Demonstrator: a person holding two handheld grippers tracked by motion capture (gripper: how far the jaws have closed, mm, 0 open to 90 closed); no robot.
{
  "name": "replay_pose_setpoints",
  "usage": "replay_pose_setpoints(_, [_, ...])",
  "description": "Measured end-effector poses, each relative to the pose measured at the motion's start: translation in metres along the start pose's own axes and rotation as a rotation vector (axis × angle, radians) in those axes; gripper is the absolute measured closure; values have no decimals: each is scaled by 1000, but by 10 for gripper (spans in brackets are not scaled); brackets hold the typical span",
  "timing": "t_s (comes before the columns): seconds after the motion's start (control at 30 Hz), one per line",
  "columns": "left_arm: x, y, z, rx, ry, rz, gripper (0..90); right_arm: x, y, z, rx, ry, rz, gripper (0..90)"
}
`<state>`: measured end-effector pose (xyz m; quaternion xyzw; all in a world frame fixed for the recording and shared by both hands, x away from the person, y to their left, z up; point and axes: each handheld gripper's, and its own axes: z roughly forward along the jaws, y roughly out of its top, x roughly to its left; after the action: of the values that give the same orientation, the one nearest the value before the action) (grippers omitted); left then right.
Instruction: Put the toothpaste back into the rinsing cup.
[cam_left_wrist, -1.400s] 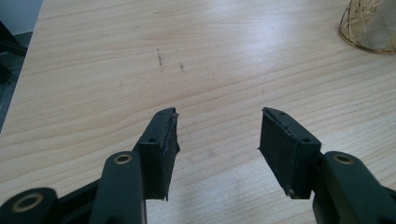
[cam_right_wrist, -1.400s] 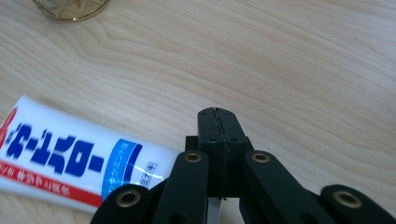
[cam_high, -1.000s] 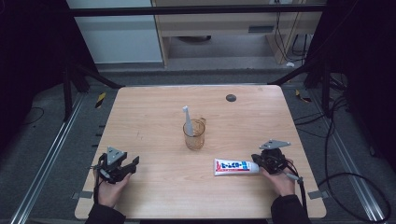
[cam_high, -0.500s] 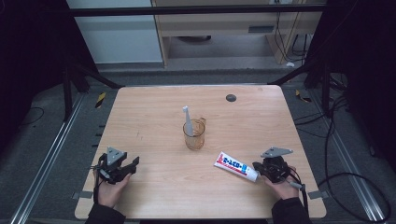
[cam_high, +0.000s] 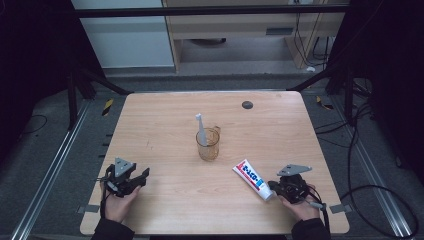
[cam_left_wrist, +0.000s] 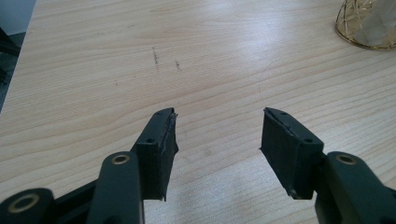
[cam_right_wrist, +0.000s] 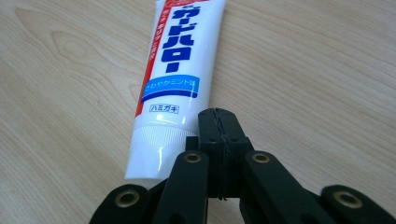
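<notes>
Near the desk's (cam_high: 165, 115) front right corner, the right gripper (cam_high: 278, 188), jaws pressed together and empty, has swung the toothpaste tube (cam_high: 253, 178) from lying level to slanting toward the cup (cam_high: 208, 144), seemingly nudging it into place, while the left gripper (cam_high: 143, 175) waits with jaws apart.

Most of the surface (cam_high: 165, 125) was wide open around the amber cup (cam_high: 208, 144). Everything left of the cup and behind it was bare wood, except a small dark disc (cam_high: 247, 104) well behind and to its right. The toothbrush (cam_high: 200, 129) stuck up out of the cup, so passing low over it was blocked. Right and in front of the cup, the toothpaste tube (cam_high: 253, 178) lay flat, angled across that lane.
</notes>
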<state>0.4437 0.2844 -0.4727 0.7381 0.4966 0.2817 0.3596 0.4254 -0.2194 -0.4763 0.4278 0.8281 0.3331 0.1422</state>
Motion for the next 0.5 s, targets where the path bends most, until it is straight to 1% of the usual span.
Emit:
replay_pose_setpoints(0.07, [0, 0, 0, 0, 1, 1, 445, 1, 0, 1, 6, 5, 0, 900])
replay_pose_setpoints(0.17, [0, 0, 0, -2, 0, -2, 445, 1, 1, 1, 10, 1, -2, 899])
replay_pose_setpoints(0.2, [1, 0, 0, -3, 0, -3, 445, 1, 1, 0, 10, -7, -2, 899])
replay_pose_setpoints(0.4, [0, 0, 1, 1, 0, 0, 442, -4, 5, -7, -27, -32, 19, 874])
replay_pose_setpoints(0.5, [0, 0, 2, 3, 2, 1, 440, -3, 9, -10, -31, -52, 18, 851])
